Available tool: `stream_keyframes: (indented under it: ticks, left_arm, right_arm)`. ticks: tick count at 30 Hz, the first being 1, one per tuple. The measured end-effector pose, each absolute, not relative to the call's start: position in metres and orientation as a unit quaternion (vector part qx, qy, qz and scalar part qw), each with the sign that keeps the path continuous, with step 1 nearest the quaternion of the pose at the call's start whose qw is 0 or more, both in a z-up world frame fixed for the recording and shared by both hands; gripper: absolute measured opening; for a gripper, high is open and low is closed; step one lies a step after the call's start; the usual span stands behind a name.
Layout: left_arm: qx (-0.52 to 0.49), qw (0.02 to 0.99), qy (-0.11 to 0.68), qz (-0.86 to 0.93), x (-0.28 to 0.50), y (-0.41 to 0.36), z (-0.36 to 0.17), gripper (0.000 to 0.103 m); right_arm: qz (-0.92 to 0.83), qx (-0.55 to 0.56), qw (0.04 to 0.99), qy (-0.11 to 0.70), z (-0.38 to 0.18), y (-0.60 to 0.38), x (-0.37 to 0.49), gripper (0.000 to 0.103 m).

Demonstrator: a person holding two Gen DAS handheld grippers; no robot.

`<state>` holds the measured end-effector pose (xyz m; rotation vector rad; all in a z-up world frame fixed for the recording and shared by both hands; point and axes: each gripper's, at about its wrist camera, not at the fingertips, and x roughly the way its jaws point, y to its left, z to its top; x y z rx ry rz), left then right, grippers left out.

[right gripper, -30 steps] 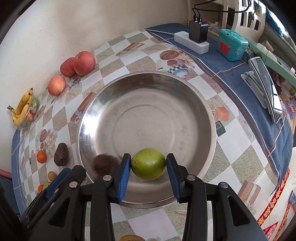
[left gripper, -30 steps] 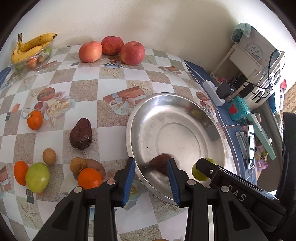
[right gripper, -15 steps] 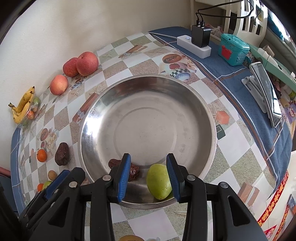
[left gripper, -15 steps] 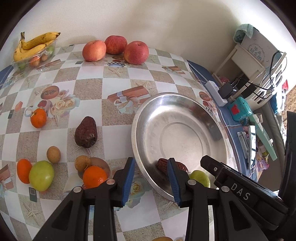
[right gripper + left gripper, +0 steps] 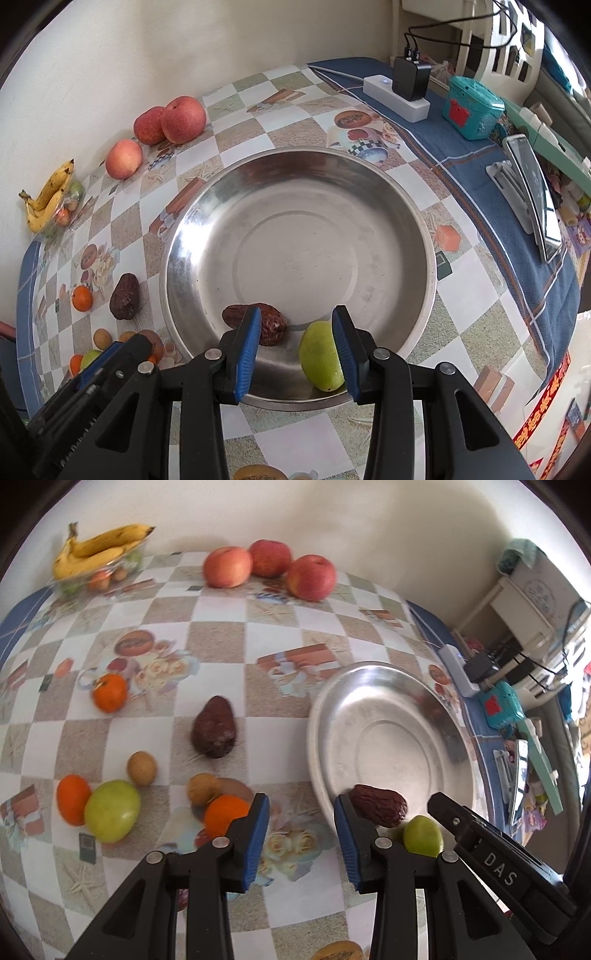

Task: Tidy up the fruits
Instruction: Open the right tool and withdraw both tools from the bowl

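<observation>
A steel bowl [image 5: 388,192] [image 5: 424,701] holds a brown wrinkled fruit [image 5: 271,325] [image 5: 380,806] and a green fruit [image 5: 321,356] [image 5: 423,836] at its near rim. My right gripper [image 5: 293,349] is open above that rim, the green fruit lying loose by its right finger. My left gripper [image 5: 301,834] is open over the tablecloth left of the bowl, nothing between its fingers. On the cloth lie a dark avocado [image 5: 214,727], oranges [image 5: 109,692] [image 5: 225,812], a green fruit [image 5: 112,810], small brown fruits [image 5: 141,768], three apples [image 5: 269,566] and bananas [image 5: 99,550].
A power strip with a charger [image 5: 399,94], a teal box [image 5: 472,107] and a phone on a stand [image 5: 532,188] lie on the blue cloth to the right. A wall runs along the table's far side. A white shelf unit [image 5: 535,602] stands at far right.
My right gripper opened and let the green fruit drop into the bowl beside the brown fruit. My left gripper has drifted left, away from the bowl.
</observation>
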<state>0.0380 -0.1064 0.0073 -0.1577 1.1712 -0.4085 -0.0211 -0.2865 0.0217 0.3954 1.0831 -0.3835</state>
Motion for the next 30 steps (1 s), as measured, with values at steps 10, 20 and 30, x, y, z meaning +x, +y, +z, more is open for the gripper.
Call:
stream_keyframes:
  ticks: [10, 20, 30]
  left_arm:
    - [-0.072, 0.809, 0.578, -0.085, 0.038, -0.059, 0.008, 0.040]
    - [-0.096, 0.815, 0.569, -0.058, 0.038, -0.035, 0.019, 0.056]
    - [-0.076, 0.804, 0.590, 0.028, 0.040, -0.023, 0.001, 0.103]
  right_arm:
    - [-0.153, 0.145, 0.838, 0.503, 0.028, -0.264, -0.018, 0.041]
    - [-0.140, 0.125, 0.845, 0.501, 0.030, -0.254, -0.016, 0.044]
    - [-0.151, 0.079, 0.853, 0.493, 0.029, -0.247, -0.015, 0.093]
